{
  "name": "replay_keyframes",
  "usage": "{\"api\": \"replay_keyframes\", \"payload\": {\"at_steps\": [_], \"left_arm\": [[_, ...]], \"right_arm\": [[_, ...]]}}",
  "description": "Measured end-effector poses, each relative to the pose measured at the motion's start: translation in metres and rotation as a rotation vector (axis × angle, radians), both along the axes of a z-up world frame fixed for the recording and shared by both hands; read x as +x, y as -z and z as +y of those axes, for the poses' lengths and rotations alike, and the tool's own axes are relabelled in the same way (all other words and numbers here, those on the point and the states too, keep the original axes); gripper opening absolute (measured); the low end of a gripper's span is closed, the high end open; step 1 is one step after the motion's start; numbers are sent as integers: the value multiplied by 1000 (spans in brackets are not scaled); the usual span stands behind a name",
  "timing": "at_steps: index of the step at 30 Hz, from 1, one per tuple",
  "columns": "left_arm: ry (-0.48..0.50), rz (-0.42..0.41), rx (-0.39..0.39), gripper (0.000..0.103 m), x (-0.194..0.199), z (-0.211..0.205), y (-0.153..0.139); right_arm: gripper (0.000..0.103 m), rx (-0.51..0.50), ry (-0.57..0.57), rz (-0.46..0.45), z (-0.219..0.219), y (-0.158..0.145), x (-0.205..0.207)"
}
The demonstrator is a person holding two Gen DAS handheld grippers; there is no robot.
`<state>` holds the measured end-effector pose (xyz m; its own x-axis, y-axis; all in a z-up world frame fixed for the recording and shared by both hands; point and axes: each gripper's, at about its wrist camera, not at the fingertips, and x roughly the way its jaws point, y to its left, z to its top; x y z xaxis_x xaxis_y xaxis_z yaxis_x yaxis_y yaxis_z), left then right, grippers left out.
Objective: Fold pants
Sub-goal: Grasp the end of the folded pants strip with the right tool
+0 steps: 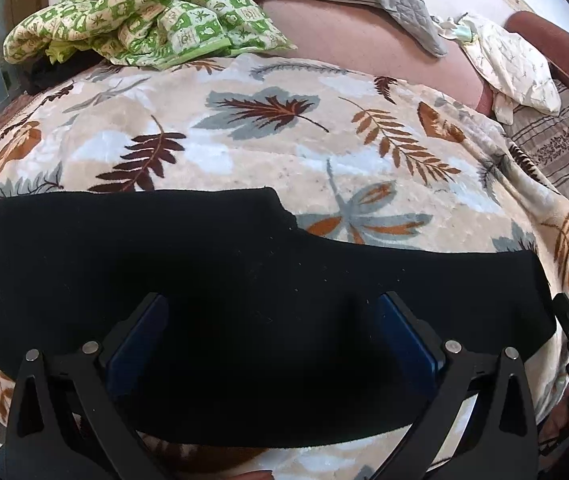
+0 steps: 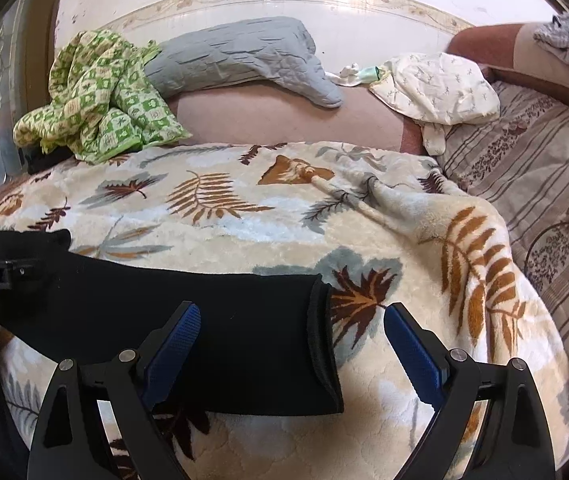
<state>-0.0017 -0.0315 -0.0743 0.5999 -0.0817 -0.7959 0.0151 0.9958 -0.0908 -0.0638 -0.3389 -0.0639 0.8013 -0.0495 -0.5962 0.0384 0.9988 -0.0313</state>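
The black pants lie flat across the leaf-print blanket, stretched sideways. The left gripper has its jaws spread wide, empty, with dark cloth under and between both blue pads. The right gripper is likewise spread wide and holds nothing; the waistband end lies between its jaws, its left finger over the cloth, its right over bare blanket. Beyond both jaws sit a green checked quilt and a grey pillow
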Motion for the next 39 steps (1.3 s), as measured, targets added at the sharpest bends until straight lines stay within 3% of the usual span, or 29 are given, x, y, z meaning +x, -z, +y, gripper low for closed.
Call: {"api": "replay_keyframes", "payload": {"at_steps": [9, 16, 20, 26, 35, 39], "left_arm": [[7, 33, -40, 103, -3, 0, 1], [20, 29, -6, 103, -4, -7, 4], [39, 18, -5, 103, -6, -10, 3], [52, 18, -13, 103, -5, -11, 3], [48, 19, -29, 103, -5, -10, 2], [50, 16, -28, 103, -5, -10, 2]], "right_arm": [[94, 340, 165, 16, -73, 1, -22], [94, 572, 55, 87, -75, 18, -25], [93, 579, 76, 145, -67, 32, -27], [93, 626, 15, 142, -56, 37, -26], [93, 708, 30, 103, -63, 42, -20], [73, 704, 68, 103, -70, 45, -20]]}}
